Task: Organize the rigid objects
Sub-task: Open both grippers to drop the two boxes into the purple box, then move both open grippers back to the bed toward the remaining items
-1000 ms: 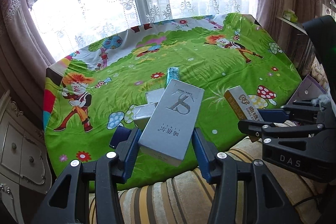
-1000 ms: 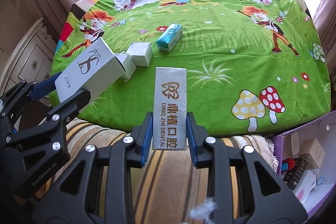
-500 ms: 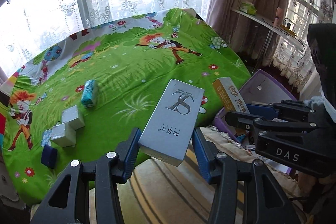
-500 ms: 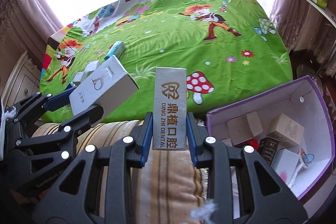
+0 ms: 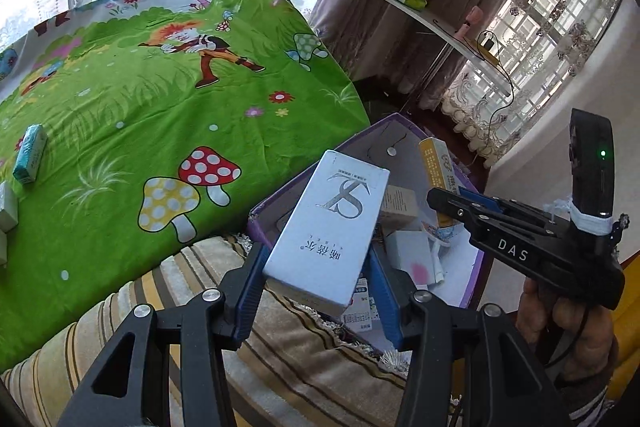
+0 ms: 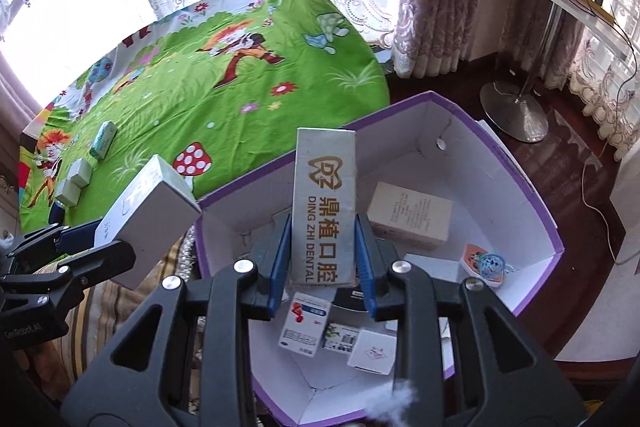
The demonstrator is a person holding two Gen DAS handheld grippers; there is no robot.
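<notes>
1. The dental box (image 6: pixel 324 211) is clamped in the right gripper (image 6: pixel 323 259), hanging over the open purple storage box (image 6: pixel 532 187).
2. The grey-white carton (image 5: pixel 328 227) is clamped in the left gripper (image 5: pixel 316 291), at the near-left rim of the storage box, partly above it.
3. Inside lie several small packages already, for example a beige carton (image 6: pixel 410 215); so I judge the sorting is well advanced.
4. Left on the green bed cover (image 5: pixel 140 99): a teal packet (image 5: pixel 30 153) and two pale boxes (image 6: pixel 76 181).
5. Half a second ago both grippers were more over the bed edge; now they have swung right toward the storage box.
</notes>
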